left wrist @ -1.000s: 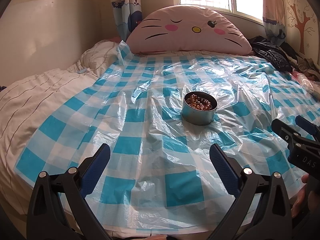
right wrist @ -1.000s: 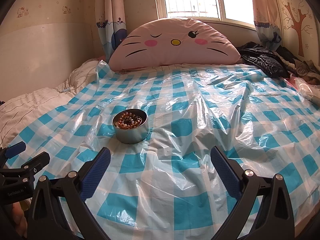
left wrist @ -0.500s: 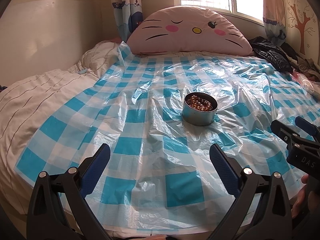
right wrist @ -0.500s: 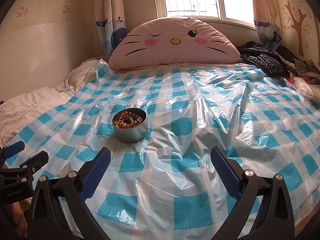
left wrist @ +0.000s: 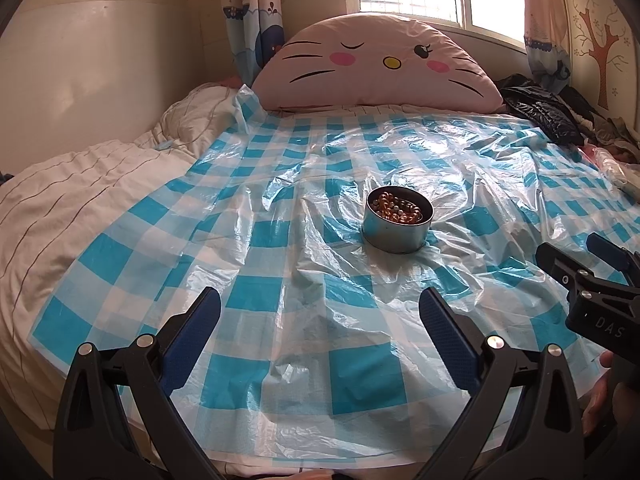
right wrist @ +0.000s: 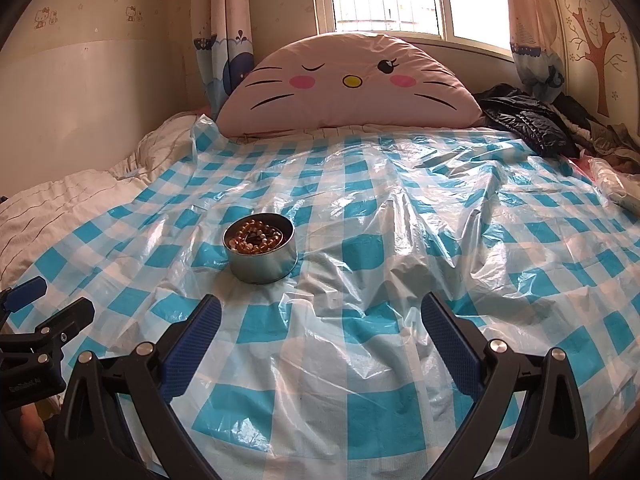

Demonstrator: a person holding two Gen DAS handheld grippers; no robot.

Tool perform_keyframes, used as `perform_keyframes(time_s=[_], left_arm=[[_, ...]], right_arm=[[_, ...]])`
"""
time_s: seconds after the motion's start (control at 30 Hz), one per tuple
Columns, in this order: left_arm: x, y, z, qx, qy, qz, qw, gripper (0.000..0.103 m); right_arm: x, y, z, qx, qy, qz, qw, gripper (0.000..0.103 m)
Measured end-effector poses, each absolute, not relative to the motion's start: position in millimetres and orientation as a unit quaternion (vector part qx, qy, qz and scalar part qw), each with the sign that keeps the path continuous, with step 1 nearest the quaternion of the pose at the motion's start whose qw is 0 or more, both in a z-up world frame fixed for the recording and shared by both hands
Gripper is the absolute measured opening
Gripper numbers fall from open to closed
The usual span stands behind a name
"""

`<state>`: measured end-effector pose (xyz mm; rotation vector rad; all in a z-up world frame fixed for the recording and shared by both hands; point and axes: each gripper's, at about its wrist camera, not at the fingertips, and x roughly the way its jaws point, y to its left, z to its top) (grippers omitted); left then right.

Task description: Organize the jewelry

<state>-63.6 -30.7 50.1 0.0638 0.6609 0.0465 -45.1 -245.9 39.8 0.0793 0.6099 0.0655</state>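
Nothing has shifted since a second ago: your left hand-held gripper and right hand-held gripper hang wide apart, empty, touching nothing, above the checkered sheet; the bead-filled tin sits at 1 o'clock from the left one, 11 o'clock from the right
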Motion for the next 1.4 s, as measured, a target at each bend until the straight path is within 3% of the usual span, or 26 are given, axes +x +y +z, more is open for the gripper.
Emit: perform_keyframes(time_s=[1.4], left_arm=[[-64.9,-36.0,55.0,0.033,0.320,0.015,0.947,0.096]], right_arm=[[-45.2,-246.0,41.0,0.038,0.301,0.033,0.952,0.096]])
